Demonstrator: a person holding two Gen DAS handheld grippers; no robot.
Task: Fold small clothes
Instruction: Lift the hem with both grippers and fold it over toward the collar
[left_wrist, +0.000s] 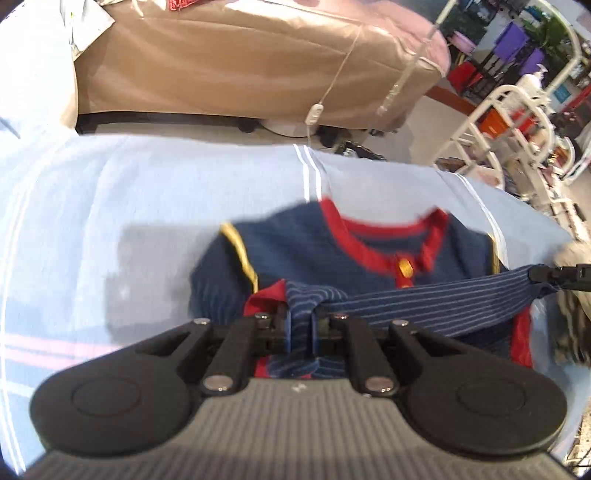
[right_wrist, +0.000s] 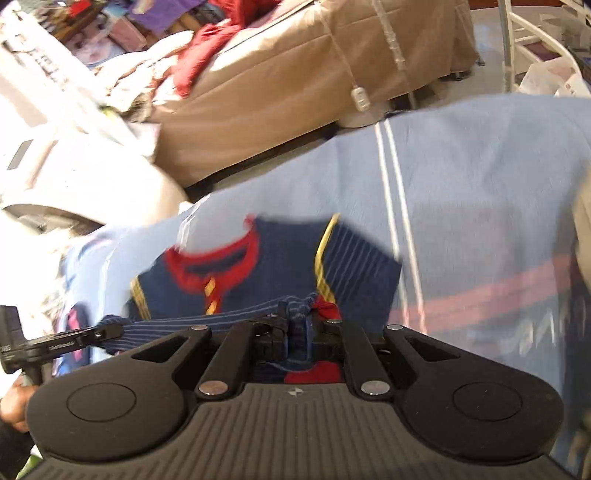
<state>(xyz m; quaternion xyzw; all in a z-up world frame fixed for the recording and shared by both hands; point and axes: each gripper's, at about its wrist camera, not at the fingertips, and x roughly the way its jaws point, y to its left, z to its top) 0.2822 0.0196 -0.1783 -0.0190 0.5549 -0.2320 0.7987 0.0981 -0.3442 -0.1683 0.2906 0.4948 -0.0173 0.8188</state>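
A small navy striped shirt (left_wrist: 325, 247) with a red collar and yellow sleeve seams lies on a light blue blanket (left_wrist: 166, 192). Its striped hem is lifted and pulled taut over the shirt's body. My left gripper (left_wrist: 300, 321) is shut on one hem corner, bunched between the jaws. At the right edge of the left wrist view my right gripper (left_wrist: 543, 275) pinches the other corner. In the right wrist view the shirt (right_wrist: 280, 266) lies collar-up; my right gripper (right_wrist: 300, 325) is shut on bunched striped and red cloth. The left gripper (right_wrist: 107, 332) grips the hem's far end at the left.
A tan covered bed (left_wrist: 240, 59) stands beyond the blanket, with a corded switch (left_wrist: 313, 114) hanging from it and red cloth (right_wrist: 210, 51) on top. White metal racks (left_wrist: 517, 122) stand at the right. A person's hand (right_wrist: 14, 406) shows at the lower left.
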